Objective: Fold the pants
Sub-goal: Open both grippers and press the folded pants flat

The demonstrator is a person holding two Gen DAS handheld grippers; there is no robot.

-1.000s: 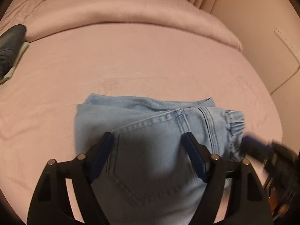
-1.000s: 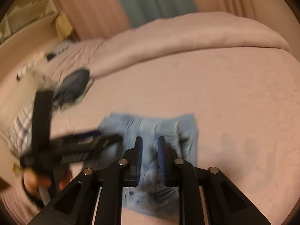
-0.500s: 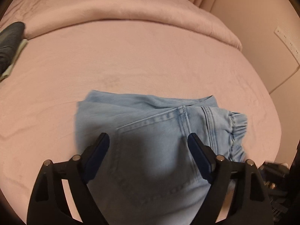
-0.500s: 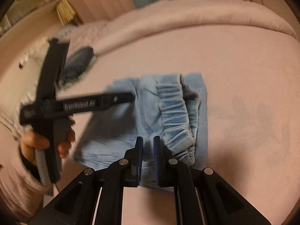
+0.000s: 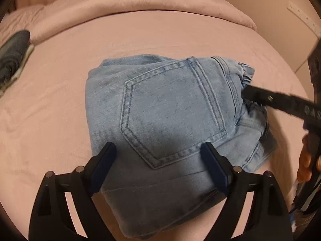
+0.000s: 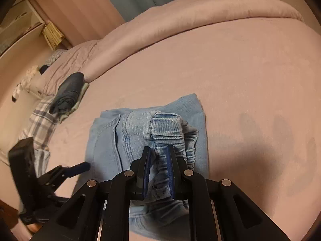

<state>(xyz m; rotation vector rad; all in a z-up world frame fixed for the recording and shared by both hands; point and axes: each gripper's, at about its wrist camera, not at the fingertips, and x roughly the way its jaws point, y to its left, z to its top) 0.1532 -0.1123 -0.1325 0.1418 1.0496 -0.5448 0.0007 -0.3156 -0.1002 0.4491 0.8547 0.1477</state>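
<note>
Jeans [image 5: 172, 108] on bed [image 5: 60, 104]: soft, heavy denim, folds hold. Right fingers [image 6: 169, 160] pinch the elastic waistband [image 6: 172, 132]; left gripper [image 5: 158, 160] spread, empty. Grab thick seams.

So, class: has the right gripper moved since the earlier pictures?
Yes. The right gripper has come down toward the bed, and the jeans under it now look nearer and larger.

We see a pink bed [image 6: 240, 64] with a rolled duvet [image 6: 200, 14] along its far edge, a dark folded garment [image 6: 68, 92] near its left edge, and plaid cloth [image 6: 40, 124] hanging over that edge.
</note>
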